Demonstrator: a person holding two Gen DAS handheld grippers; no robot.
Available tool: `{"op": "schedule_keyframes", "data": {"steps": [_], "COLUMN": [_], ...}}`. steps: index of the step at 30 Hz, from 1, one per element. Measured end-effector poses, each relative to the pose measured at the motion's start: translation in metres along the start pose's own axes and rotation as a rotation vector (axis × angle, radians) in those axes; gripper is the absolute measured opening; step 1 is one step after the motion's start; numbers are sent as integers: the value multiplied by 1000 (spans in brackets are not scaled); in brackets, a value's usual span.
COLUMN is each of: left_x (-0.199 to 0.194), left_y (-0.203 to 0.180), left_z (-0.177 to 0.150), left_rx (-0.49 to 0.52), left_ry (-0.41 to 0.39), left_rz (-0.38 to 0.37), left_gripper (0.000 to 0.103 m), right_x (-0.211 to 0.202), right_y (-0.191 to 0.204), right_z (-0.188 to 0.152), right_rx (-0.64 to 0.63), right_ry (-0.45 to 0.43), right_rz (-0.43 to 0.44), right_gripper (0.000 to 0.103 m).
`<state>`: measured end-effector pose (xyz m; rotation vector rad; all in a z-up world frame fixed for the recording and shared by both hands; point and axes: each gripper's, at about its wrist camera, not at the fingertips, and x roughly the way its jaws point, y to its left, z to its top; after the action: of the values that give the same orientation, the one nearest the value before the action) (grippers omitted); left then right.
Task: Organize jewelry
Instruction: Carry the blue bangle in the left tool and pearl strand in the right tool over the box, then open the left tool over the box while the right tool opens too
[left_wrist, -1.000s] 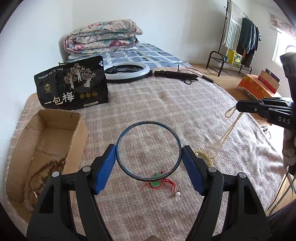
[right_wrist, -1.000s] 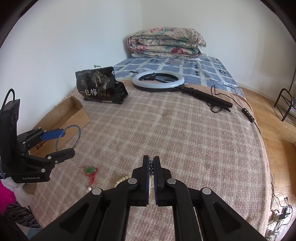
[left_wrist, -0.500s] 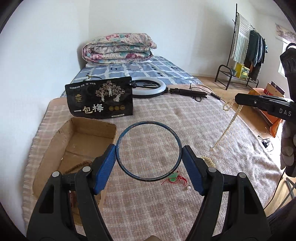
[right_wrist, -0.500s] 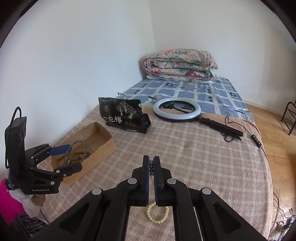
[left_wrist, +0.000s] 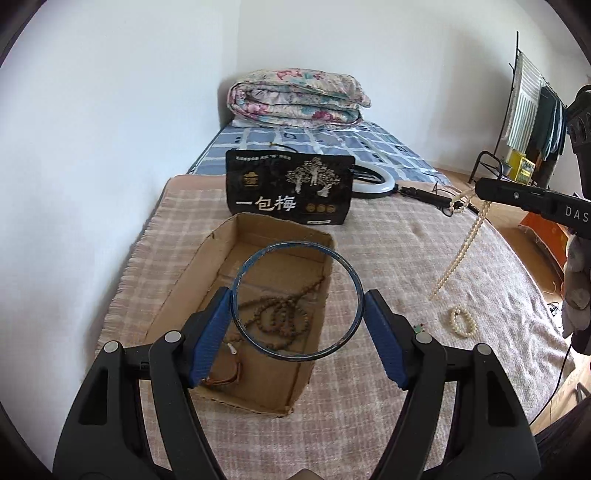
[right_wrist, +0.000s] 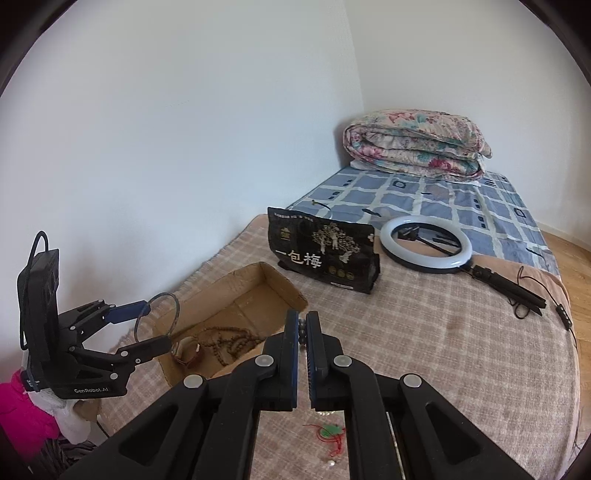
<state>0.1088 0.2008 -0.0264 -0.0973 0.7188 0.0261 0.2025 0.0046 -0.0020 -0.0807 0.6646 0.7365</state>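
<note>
Gripping a blue bangle (left_wrist: 297, 302) above the cardboard box (left_wrist: 207, 258), the left gripper (left_wrist: 297, 317) faces a black bag (left_wrist: 290, 190) reading "一包梅". Right view: right gripper (right_wrist: 302, 328) pinches pearl beads (right_wrist: 302, 329); the other unit reads "GenRobot.AI".

Your right tool (right_wrist: 302, 332) is clamped on a few beads (right_wrist: 302, 329), pointing toward the box (right_wrist: 282, 286) on the bed (right_wrist: 443, 332). Your left tool (right_wrist: 155, 325), at the left, holds a bangle (right_wrist: 173, 301) over the box's near end. A green pendant (right_wrist: 330, 430) lies below, beside the black pouch (right_wrist: 325, 254) and ring light (right_wrist: 424, 249).
</note>
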Motion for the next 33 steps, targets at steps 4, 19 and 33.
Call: {"op": "schedule_keyframes", "data": {"steps": [4,19,33], "left_x": [6,20,25], "left_y": [26,77,75], "left_z": [-8,-23,-27], "left_rx": [-37,-136,-111], "left_ry": [24,62,66], "left_rz": [26,87,109], "left_gripper": [74,74,74], "right_x": [20,78,135], "right_y": [19,73,81], "right_z": [7,20,4], "right_rx": [-13,-37,-45], "right_ry": [4,46,148], "right_rz": [36,150,141], "right_gripper": [1,1,1]}}
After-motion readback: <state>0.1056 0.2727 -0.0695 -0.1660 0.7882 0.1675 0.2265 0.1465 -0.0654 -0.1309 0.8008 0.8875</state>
